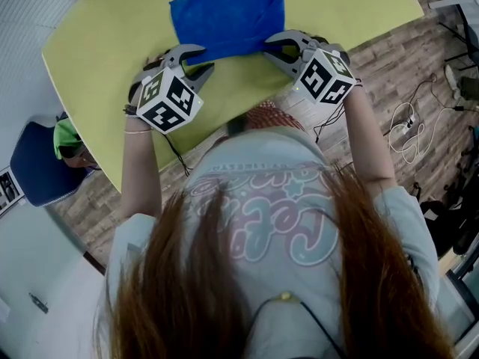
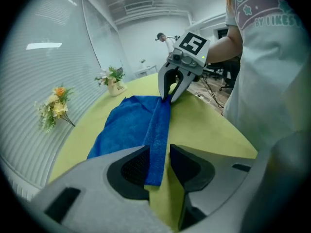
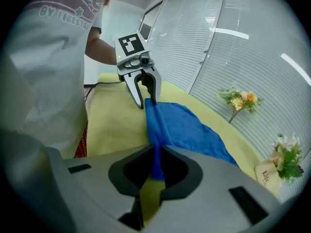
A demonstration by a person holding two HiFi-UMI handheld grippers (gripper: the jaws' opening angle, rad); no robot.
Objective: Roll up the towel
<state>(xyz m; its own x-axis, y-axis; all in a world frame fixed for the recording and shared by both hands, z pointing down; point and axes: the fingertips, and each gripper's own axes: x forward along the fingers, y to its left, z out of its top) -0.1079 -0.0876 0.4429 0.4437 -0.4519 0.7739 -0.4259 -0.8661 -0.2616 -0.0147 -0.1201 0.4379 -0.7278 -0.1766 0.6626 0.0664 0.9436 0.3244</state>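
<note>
The roll has not begun yet. This is the grab step. The towel point(image 1: 228, 13) lies flat on the worktop point(image 1: 112, 36), and only its near edge is lifted a little. That edge runs like a small ridge from one gripper to the other.

The left gripper point(image 1: 207, 58) is at the towel's near left corner. Its jaws stand about half way apart. A thick, folded bit of the edge sits between them and fills the gap, so I think they are holding it. The hold looks soft, not tight.

The right gripper point(image 1: 267, 46) is at the towel's near right corner. Its jaws are almost together and pinch a thin bit of the edge.

I think the next move is to lift the near edge with both grippers and turn it over onto the rest of the towel. Both should move at the same speed, so the first fold is straight. If one corner slips out, the roll will go crooked. The left hold may need a harder squeeze first.
</note>
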